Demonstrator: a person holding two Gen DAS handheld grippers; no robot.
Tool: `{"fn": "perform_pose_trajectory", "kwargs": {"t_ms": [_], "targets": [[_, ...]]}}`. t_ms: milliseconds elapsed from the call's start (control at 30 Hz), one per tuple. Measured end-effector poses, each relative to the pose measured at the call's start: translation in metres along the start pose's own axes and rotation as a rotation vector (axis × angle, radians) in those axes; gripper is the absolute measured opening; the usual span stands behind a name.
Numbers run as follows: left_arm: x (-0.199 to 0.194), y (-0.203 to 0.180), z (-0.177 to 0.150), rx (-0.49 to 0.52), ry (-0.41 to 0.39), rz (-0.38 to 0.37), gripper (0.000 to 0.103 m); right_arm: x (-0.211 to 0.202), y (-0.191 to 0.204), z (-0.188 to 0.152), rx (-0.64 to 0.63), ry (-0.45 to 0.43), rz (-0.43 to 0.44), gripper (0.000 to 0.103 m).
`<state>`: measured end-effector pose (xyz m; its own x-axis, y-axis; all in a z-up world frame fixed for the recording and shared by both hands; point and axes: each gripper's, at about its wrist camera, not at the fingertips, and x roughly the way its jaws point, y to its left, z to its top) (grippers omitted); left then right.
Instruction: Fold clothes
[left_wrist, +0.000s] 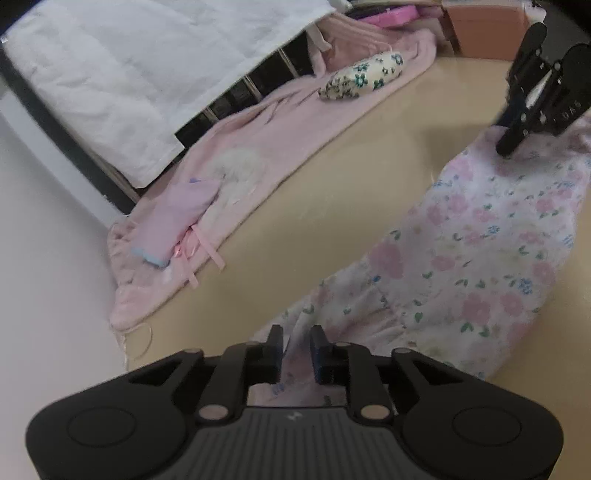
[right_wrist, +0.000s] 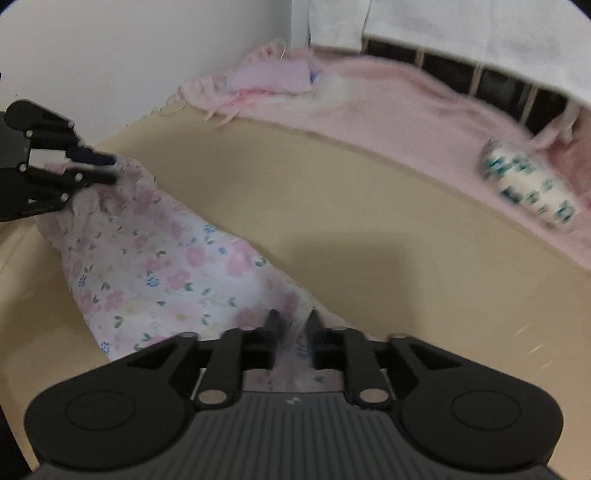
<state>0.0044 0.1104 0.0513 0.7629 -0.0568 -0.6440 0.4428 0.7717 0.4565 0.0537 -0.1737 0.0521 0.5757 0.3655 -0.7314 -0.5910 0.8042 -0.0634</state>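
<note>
A white garment with pink and blue flowers (left_wrist: 480, 251) is stretched between my two grippers above the beige table (left_wrist: 314, 206). In the left wrist view, my left gripper (left_wrist: 297, 350) is shut on the near end of the cloth, which bunches between its fingers. My right gripper (left_wrist: 509, 138) pinches the far end at the upper right. In the right wrist view, my right gripper (right_wrist: 293, 325) is shut on its end of the floral garment (right_wrist: 155, 258), and my left gripper (right_wrist: 112, 170) holds the other end at the left edge.
A pink fleece garment (left_wrist: 266, 155) with ribbons lies along the table's far edge. A rolled white cloth with green flowers (left_wrist: 364, 75) rests on it. White fabric (left_wrist: 129, 74) hangs over a dark rail behind. An orange-brown box (left_wrist: 484, 27) stands at the back. A white wall (right_wrist: 110, 55) borders the table.
</note>
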Motion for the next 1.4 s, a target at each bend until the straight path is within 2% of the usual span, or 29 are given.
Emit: {"fn": "perform_pose_trajectory", "kwargs": {"t_ms": [33, 67, 100, 133, 167, 267, 300, 367, 500, 600, 733, 833, 900, 967, 1000, 1033, 1067, 1100, 1133, 1200, 1300, 1367, 1400], "targets": [[-0.012, 0.001, -0.002, -0.028, -0.031, -0.011, 0.036, -0.015, 0.005, -0.004, -0.016, -0.048, -0.034, 0.04], [-0.024, 0.002, -0.005, -0.056, -0.062, -0.023, 0.043, -0.029, 0.01, -0.007, -0.027, -0.086, -0.044, 0.04], [-0.029, 0.0, -0.005, -0.077, -0.093, -0.037, 0.059, -0.042, 0.015, -0.01, -0.035, -0.117, -0.042, 0.04], [-0.032, -0.003, -0.005, -0.096, -0.124, -0.052, 0.07, -0.046, 0.022, -0.013, -0.032, -0.13, -0.012, 0.04], [-0.024, -0.008, -0.004, -0.092, -0.111, -0.068, 0.071, -0.047, 0.029, -0.016, -0.025, -0.134, 0.03, 0.04], [0.009, -0.023, -0.002, -0.066, -0.014, -0.097, 0.059, -0.021, 0.051, -0.027, -0.012, -0.091, 0.033, 0.038], [0.017, -0.024, -0.004, -0.083, 0.01, -0.097, 0.056, -0.011, 0.059, -0.03, -0.008, -0.074, 0.029, 0.037], [0.019, -0.022, -0.013, -0.151, 0.005, -0.101, 0.057, 0.008, 0.073, -0.038, 0.0, -0.042, 0.022, 0.032], [0.002, -0.026, -0.03, -0.267, -0.005, -0.125, 0.056, 0.001, 0.077, -0.056, 0.083, -0.058, -0.007, 0.034], [-0.018, -0.031, -0.044, -0.312, -0.014, -0.148, 0.056, -0.009, 0.08, -0.069, 0.131, -0.066, -0.019, 0.034], [-0.05, -0.038, -0.066, -0.289, -0.03, -0.161, 0.056, -0.034, 0.091, -0.082, 0.121, -0.021, 0.065, 0.034], [-0.087, -0.022, -0.064, -0.424, -0.071, -0.152, 0.051, -0.036, 0.101, -0.07, 0.133, -0.078, 0.044, 0.034], [-0.112, -0.008, -0.055, -0.563, -0.166, -0.151, 0.051, -0.036, 0.108, -0.06, 0.142, -0.123, 0.023, 0.034], [-0.111, -0.011, -0.039, -0.592, -0.186, -0.087, 0.051, -0.036, 0.115, -0.051, 0.151, -0.169, 0.003, 0.034], [-0.099, -0.017, -0.034, -0.582, -0.163, -0.052, 0.049, -0.036, 0.118, -0.046, 0.156, -0.191, -0.008, 0.033], [-0.083, -0.024, -0.029, -0.566, -0.129, -0.016, 0.04, -0.036, 0.121, -0.041, 0.16, -0.214, -0.018, 0.031], [-0.064, -0.03, -0.027, -0.564, -0.083, 0.024, 0.035, -0.028, 0.126, -0.039, 0.151, -0.206, -0.045, 0.026], [-0.051, -0.034, -0.03, -0.575, -0.046, 0.054, 0.026, -0.017, 0.13, -0.036, 0.135, -0.184, -0.079, 0.022], [-0.04, -0.038, -0.035, -0.589, -0.015, 0.079, 0.024, -0.007, 0.135, -0.034, 0.119, -0.163, -0.112, 0.021], [-0.024, -0.044, -0.044, -0.606, 0.03, 0.112, 0.026, 0.004, 0.138, -0.035, 0.112, -0.14, -0.161, 0.02], [-0.024, -0.047, -0.059, -0.63, -0.024, 0.138, 0.039, -0.012, 0.125, -0.051, 0.168, -0.162, -0.184, 0.023], [-0.025, -0.046, -0.061, -0.648, -0.034, 0.14, 0.039, -0.022, 0.117, -0.061, 0.205, -0.177, -0.198, 0.022], [-0.026, -0.046, -0.062, -0.657, -0.039, 0.139, 0.04, -0.028, 0.112, -0.067, 0.224, -0.185, -0.206, 0.025]]}}
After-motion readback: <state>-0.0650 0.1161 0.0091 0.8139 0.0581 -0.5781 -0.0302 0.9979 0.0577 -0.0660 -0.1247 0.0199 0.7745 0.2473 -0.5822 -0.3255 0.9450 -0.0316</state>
